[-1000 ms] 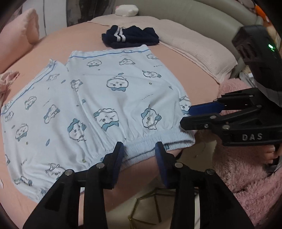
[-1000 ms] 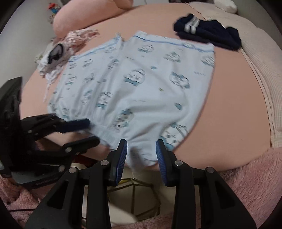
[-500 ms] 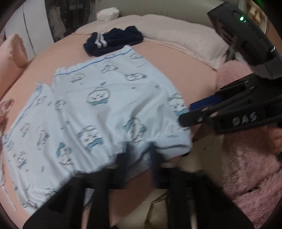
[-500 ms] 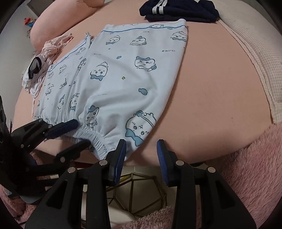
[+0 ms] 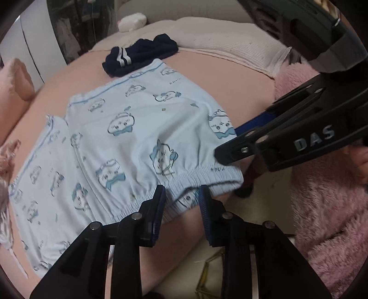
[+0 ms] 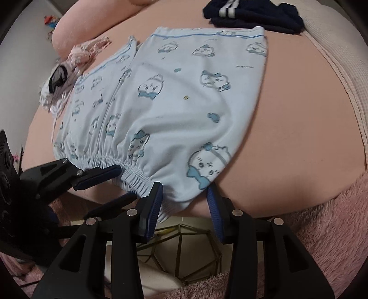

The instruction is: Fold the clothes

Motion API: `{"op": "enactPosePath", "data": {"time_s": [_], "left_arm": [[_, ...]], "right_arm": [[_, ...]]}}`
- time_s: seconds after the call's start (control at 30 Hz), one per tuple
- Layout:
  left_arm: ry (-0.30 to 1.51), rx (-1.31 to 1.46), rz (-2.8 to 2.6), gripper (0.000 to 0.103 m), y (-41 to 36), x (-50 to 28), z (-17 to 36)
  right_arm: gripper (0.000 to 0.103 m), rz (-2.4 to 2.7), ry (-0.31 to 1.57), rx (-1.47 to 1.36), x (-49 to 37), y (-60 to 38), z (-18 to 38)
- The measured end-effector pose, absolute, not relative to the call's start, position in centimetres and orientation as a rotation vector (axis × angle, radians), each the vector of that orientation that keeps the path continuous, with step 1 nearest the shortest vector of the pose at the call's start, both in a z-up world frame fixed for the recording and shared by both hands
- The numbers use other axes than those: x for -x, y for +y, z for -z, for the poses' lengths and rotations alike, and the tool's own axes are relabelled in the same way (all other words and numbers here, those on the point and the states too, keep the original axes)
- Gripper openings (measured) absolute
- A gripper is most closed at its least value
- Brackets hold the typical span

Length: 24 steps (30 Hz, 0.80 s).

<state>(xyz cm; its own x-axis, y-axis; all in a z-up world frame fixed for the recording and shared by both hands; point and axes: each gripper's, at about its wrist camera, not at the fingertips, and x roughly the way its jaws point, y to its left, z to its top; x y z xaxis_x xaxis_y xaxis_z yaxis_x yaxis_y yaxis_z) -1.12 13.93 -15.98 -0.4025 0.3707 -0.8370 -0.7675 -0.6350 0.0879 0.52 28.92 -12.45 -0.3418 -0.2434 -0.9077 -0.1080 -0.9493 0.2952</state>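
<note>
Shorts [image 5: 142,138] nearer, waistband toward grippers

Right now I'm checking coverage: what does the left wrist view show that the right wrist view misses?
Only the left wrist view shows the white plush at the bed's far end. Only the right wrist view shows the pink and white clothes heaped beside the shorts. Both share the light blue shorts, the navy garment and both open hand-held grippers, left hand-held gripper and right hand-held gripper.

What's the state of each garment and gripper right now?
Shorts: spread flat, unfolded, waistband at the near bed edge.
Navy garment: bunched beyond the shorts.
Left gripper: open, straddling the waistband.
Right gripper: open, at the waistband corner.
</note>
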Motion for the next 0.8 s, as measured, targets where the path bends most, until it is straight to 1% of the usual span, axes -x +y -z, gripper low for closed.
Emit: {"op": "enactPosePath", "data": {"time_s": [0.07, 0.13, 0.23, 0.27, 0.33, 0.5, 0.6, 0.7, 0.73, 0.77, 0.8], "left_arm": [[0.647, 1.057, -2.076, 0.031, 14.2, 1.0, 16.1], [0.623, 1.050, -2.082, 0.031, 14.0, 1.0, 16.2], [0.574, 1.049, -2.082, 0.008, 13.7, 1.1, 16.1], [0.563, 1.049, -2.080, 0.004, 13.6, 1.2, 16.0], [0.530, 1.047, -2.070, 0.004, 13.4, 1.1, 15.8], [0.471, 1.041, -2.041, 0.004, 12.3, 0.2, 15.4], [0.396, 1.074, -2.070, 0.005, 10.9, 0.5, 14.7], [0.315, 1.106, -2.100, 0.013, 9.3, 0.9, 13.9], [0.287, 1.117, -2.110, 0.018, 8.8, 1.0, 13.6], [0.259, 1.127, -2.119, 0.026, 8.3, 1.1, 13.3], [0.231, 1.138, -2.129, 0.029, 7.8, 1.2, 13.1]], "right_arm": [[0.040, 2.471, -0.499, -1.742, -0.8, 29.4, 12.3], [0.041, 2.480, -0.517, -1.729, -1.0, 29.8, 12.2], [0.041, 2.494, -0.513, -1.727, -0.6, 29.4, 12.0], [0.040, 2.497, -0.507, -1.724, -0.7, 29.3, 11.9], [0.040, 2.506, -0.492, -1.712, -0.7, 29.1, 11.6], [0.041, 2.527, -0.456, -1.688, -0.1, 28.0, 11.3], [0.041, 2.490, -0.387, -1.764, 0.3, 27.1, 12.3], [0.041, 2.479, -0.330, -1.813, 0.1, 26.6, 12.9], [0.041, 2.479, -0.311, -1.830, 0.0, 26.6, 12.9], [0.041, 2.482, -0.309, -1.838, -0.2, 26.6, 12.7], [0.041, 2.490, -0.320, -1.834, -0.4, 26.7, 12.6]]}}
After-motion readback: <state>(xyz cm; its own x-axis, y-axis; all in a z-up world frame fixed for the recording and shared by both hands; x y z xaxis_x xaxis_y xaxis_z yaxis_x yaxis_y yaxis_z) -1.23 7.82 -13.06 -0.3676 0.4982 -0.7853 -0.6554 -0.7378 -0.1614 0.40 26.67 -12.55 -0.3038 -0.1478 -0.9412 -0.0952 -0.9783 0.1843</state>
